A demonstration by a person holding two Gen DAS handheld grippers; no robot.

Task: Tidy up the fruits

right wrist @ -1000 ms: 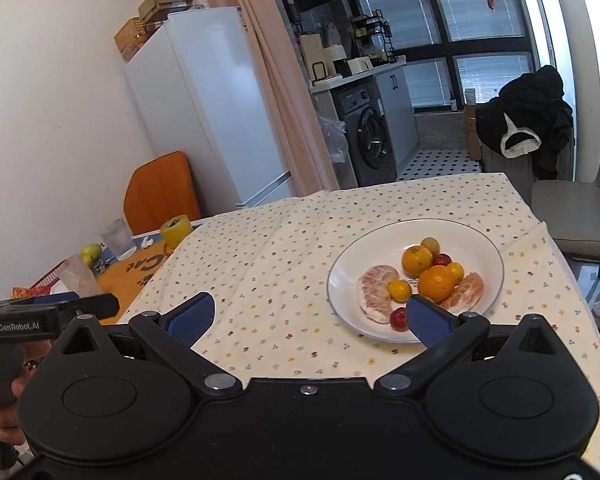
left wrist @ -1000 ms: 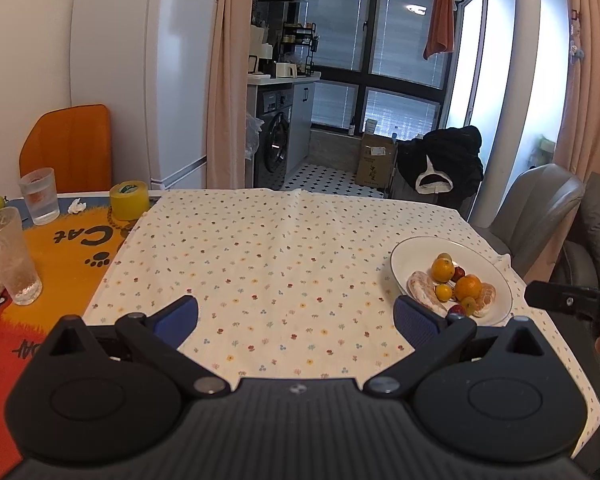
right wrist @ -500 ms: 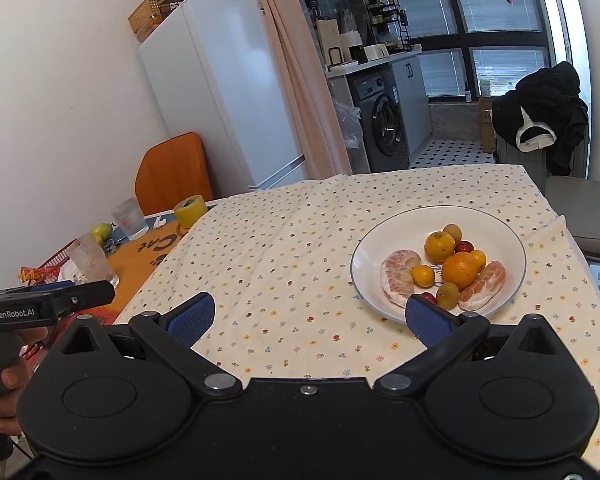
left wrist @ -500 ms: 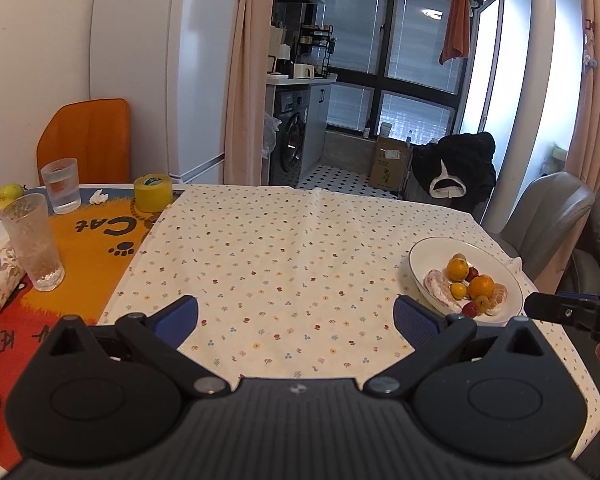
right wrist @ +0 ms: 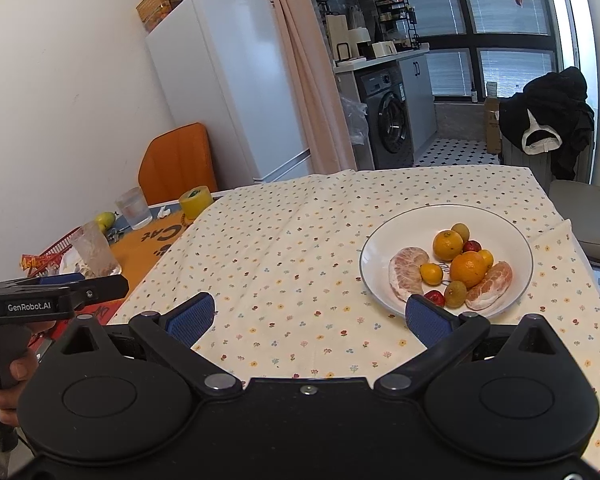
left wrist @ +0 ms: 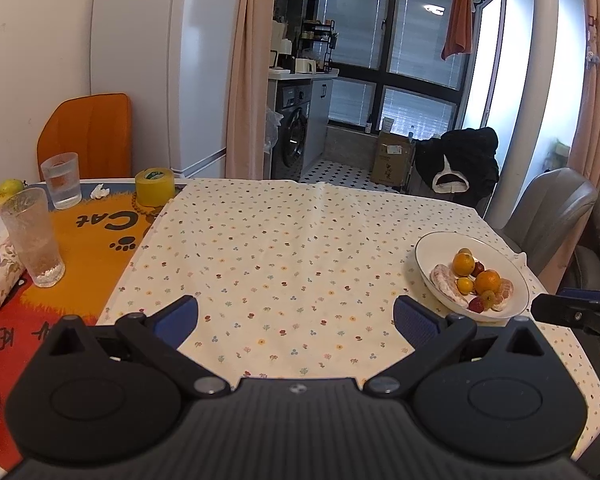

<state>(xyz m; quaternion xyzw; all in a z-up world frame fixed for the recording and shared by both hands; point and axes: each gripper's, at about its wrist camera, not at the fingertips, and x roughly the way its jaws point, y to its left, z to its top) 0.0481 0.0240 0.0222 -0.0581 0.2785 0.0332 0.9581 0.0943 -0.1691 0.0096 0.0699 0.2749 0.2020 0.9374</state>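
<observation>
Both grippers are drawing back and rising since a second ago, so the plate [right wrist: 516,236] is sitting farther ahead in my right view and smaller, lower right, in my left view. I am holding the left gripper [left wrist: 296,316] level above the near edge of the floral cloth [left wrist: 292,248] on the tabletop [left wrist: 80,240], its blue-padded fingers [left wrist: 178,316] standing wide apart with nothing between them. I am holding the right gripper [right wrist: 308,316] the same way, fingers [right wrist: 424,318] spread and gripping nothing, the right-hand one just short of the plate's near rim. A hand [right wrist: 8,384] is wrapping the left gripper's handle at the left edge of my right view.

Counting what is lying on the plate: two peeled pomelo segments [right wrist: 408,272], two oranges [right wrist: 468,268], two small yellow citrus [right wrist: 432,273], two red fruits [right wrist: 435,298], two small greenish-brown fruits [right wrist: 455,293]. All ten are clustering at its middle, touching.

On the orange mat [left wrist: 96,236] to the left I am counting two glasses [left wrist: 32,236], one yellow tape roll [left wrist: 155,187] and one green-yellow fruit [left wrist: 9,187].
</observation>
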